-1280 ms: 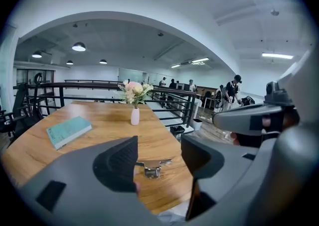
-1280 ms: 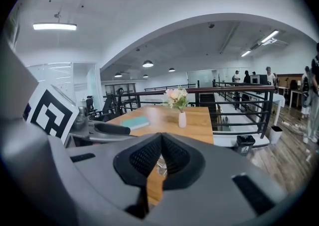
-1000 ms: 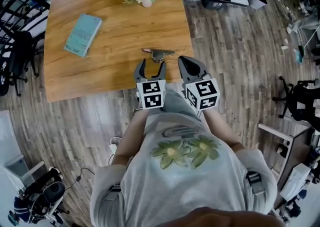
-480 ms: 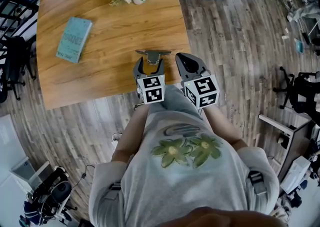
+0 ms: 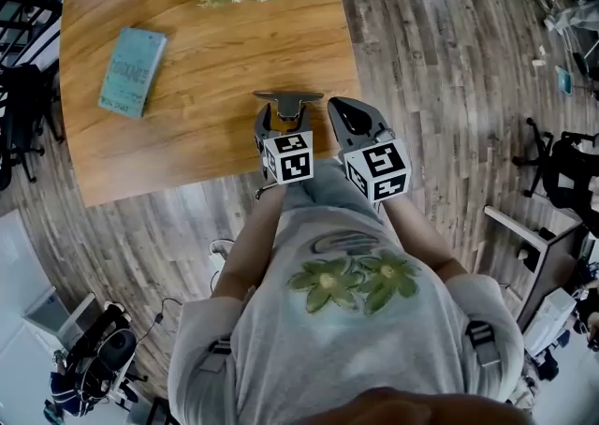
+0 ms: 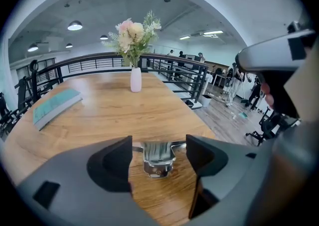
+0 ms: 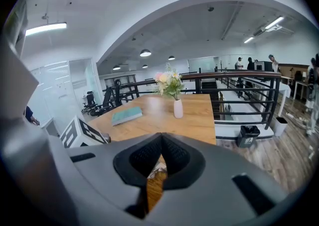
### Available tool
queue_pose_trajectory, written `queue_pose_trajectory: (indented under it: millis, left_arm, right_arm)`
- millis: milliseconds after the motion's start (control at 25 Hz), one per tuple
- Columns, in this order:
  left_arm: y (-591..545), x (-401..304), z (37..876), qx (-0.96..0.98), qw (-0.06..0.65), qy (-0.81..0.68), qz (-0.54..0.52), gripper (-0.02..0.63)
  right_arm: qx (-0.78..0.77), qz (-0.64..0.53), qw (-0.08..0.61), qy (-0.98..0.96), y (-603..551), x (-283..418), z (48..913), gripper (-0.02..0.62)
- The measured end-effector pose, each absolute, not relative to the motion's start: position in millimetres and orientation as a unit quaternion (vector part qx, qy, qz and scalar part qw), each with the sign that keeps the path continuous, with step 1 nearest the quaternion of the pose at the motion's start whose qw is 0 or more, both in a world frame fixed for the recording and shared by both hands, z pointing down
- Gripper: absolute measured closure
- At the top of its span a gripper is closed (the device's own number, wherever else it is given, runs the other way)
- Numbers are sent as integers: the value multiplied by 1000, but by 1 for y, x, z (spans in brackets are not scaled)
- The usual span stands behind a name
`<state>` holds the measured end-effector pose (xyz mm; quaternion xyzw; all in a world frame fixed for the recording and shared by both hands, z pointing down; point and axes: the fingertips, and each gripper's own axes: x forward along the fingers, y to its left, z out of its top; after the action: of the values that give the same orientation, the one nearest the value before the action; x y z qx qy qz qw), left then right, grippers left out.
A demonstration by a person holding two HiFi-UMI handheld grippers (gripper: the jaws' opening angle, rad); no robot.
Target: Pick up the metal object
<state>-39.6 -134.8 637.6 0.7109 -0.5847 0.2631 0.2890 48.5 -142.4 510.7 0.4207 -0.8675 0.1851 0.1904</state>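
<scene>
**Your left gripper (image 5: 284, 120) straddles the metal object (image 5: 288, 95)**

Head view: a second ago the gripper hung short of the piece at the table's (image 5: 187, 67) near edge. Now its jaws flank it.
Left gripper view: the jaws are spread wide, having just opened further. The piece lies on the wood between them, untouched, so the squeeze looks next.
Right gripper view: your right gripper (image 7: 160, 145) is pressed together and empty.
</scene>
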Motion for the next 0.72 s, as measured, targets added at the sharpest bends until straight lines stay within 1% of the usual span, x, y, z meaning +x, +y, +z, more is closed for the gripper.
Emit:
queue_pose_trajectory:
  millis: [720]
  left_arm:
    - [-140, -35, 684, 684, 324, -574, 313, 276]
  right_arm:
    - [411, 202, 211, -863, -154, 45, 532, 588]
